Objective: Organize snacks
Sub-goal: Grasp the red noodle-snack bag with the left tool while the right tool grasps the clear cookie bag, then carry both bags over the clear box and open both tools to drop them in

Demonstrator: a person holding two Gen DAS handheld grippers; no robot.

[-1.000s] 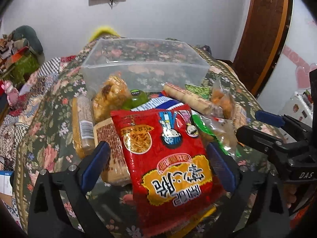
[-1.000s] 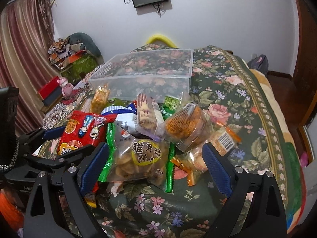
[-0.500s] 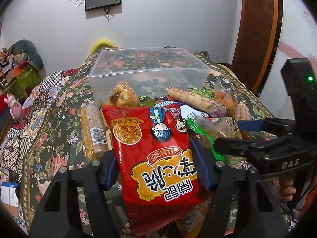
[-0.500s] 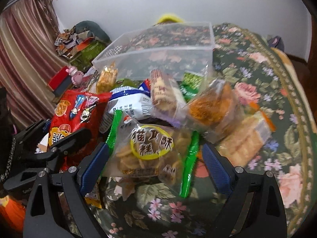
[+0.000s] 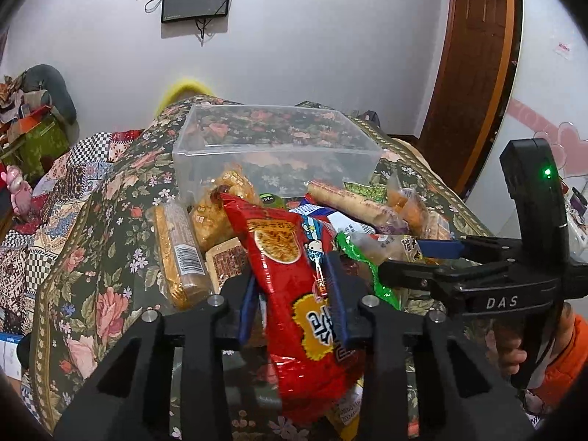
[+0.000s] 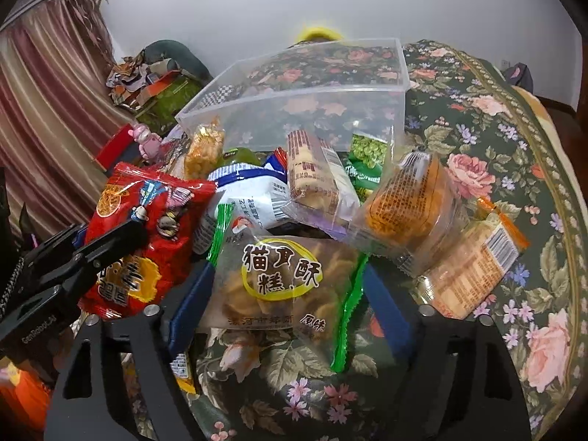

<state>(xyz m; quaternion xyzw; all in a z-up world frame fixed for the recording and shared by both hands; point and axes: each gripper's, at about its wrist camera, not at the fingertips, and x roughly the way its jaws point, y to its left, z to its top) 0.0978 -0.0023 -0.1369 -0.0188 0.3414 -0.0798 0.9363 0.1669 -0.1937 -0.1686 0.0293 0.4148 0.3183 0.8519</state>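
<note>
The left tool (image 5: 294, 294) is seen clenched on a red noodle snack bag (image 5: 294, 275), whose sides are pinched between the blue pads (image 5: 247, 305); the bag is tilted above the floral-covered surface (image 5: 92, 257). To its left, a long wafer pack (image 5: 178, 253) is laid flat on the cloth, with a brown biscuit pack (image 5: 224, 257) just beside it. Behind the pile, a clear plastic box (image 5: 275, 150) is set on the surface, and no snack is seen inside it. Further right, a green-edged cookie bag (image 6: 283, 279) is framed between the parted fingers (image 6: 191, 305) of the right tool (image 6: 286, 312); whether the pads touch the bag cannot be told. Right of it, a round orange pastry pack (image 6: 408, 209) and an orange-trimmed cracker pack (image 6: 474, 264) are piled against each other.
</note>
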